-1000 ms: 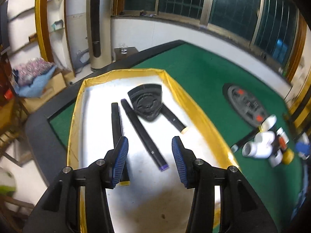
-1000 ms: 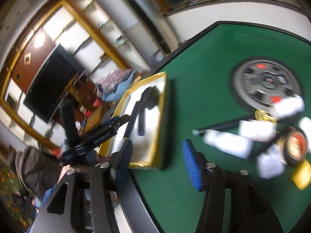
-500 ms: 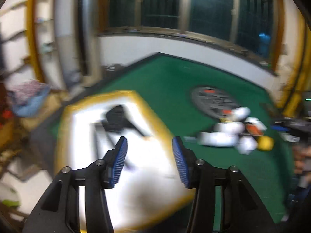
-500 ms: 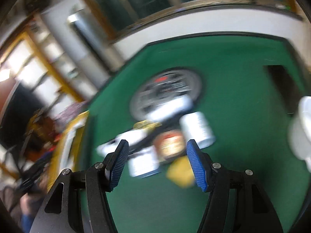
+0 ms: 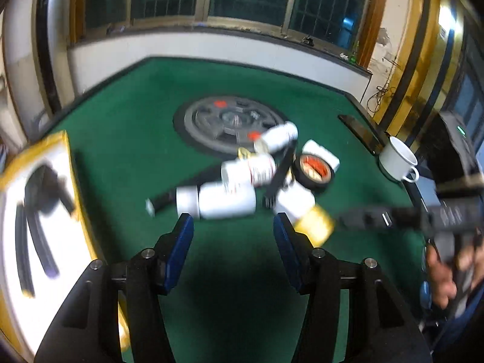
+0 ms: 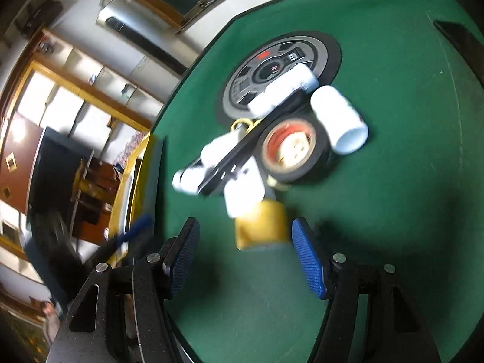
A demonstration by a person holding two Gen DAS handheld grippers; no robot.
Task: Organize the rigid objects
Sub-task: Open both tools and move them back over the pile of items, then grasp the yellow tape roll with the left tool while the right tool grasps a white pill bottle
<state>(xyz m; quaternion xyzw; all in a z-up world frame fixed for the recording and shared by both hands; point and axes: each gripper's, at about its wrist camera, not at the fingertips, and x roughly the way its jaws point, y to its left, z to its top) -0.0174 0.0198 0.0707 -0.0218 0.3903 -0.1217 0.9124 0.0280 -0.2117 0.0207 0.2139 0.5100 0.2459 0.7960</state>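
We have dark pens [image 5: 36, 236] in the tray [image 5: 68, 163]; beside it the bottle pile [image 5: 225, 201] waits, left gripper [image 5: 231, 236] gaping empty, right gripper [image 6: 245, 248] opening empty.

Bare green felt [image 5: 236, 272] lies open before the clutter pile [image 5: 257, 181] (tray [image 5: 75, 199] flanks left).

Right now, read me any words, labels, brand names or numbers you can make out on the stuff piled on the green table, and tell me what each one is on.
No text can be read in either view.
White bottle: red label marks, blurred.
Black tape roll: red and cream core label, blurred.
Yellow block: no print shows.
Round grey panel in the table: red spots and markings, too small to read.
White mug: plain.
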